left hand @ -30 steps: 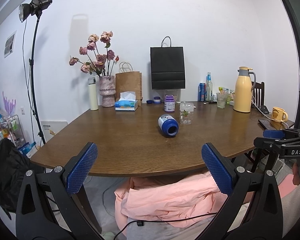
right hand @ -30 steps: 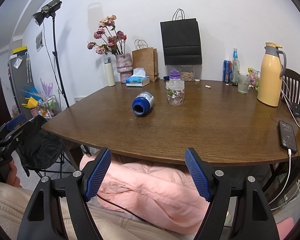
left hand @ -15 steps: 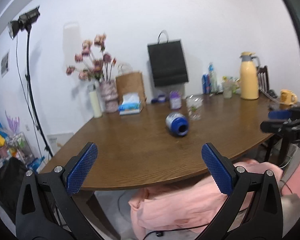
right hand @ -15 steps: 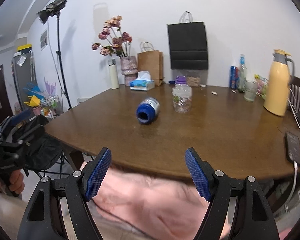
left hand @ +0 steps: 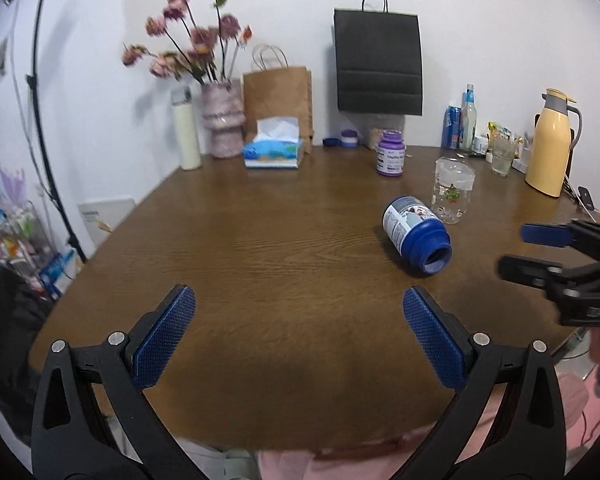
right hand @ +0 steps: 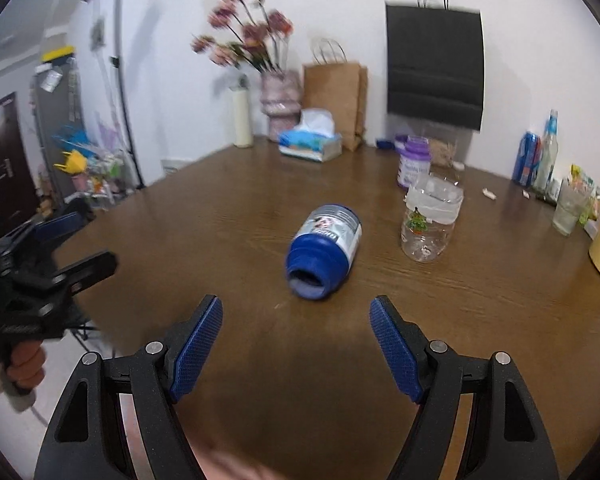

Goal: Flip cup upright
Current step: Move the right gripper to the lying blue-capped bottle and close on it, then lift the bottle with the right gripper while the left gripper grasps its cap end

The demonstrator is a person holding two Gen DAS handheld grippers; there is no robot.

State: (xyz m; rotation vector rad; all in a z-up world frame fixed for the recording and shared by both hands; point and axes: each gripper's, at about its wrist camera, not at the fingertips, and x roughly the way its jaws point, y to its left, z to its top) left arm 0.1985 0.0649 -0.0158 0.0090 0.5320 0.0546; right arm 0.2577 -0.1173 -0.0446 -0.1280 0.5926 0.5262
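Note:
A blue cup (left hand: 417,237) with a silver printed label lies on its side on the brown wooden table (left hand: 260,248), its open mouth toward me. In the right wrist view the cup (right hand: 325,245) lies just ahead of my right gripper (right hand: 296,344), which is open and empty over the table's near part. My left gripper (left hand: 299,332) is open and empty over the table's front, with the cup ahead and to its right. The right gripper shows at the right edge of the left wrist view (left hand: 564,256).
A clear glass jar (right hand: 431,218) stands just right of and behind the cup. A purple bottle (left hand: 391,153), tissue box (left hand: 273,149), vase of flowers (left hand: 222,120), paper bags (left hand: 378,60), cans and a yellow thermos (left hand: 551,152) stand along the back.
Both grippers have moved forward over the table toward the cup, which looks larger and closer. Both stay open. The cup has not moved.

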